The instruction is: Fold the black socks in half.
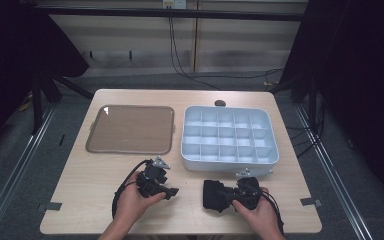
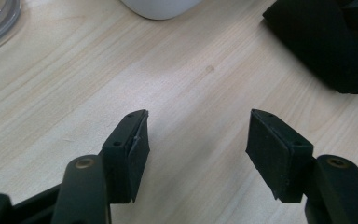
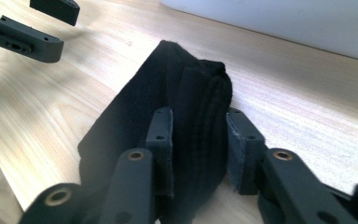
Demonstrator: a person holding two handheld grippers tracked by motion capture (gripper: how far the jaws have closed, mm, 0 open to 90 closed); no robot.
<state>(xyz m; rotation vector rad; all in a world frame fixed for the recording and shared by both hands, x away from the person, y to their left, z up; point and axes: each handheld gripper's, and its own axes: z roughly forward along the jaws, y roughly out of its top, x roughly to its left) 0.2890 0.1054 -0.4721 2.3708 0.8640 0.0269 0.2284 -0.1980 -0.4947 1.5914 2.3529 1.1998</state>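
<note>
Clamping the black folded cloth (image 3: 168,121) at the near edge of the counter (image 1: 95,185), the right hand-held gripper (image 3: 198,140) has its jaws pressed onto a ribbed fold, perhaps a sock's cuff. The likely step is lifting it; that would go best with a deep bite across all layers, so none slips loose. The cloth is dark, soft and bunched, lying just in front of the white divided tray (image 1: 230,134). Beside it, the left hand-held gripper (image 2: 198,140) hovers with jaws wide apart over bare wood. Farther left lies a clear flat lid (image 1: 130,129).
</note>
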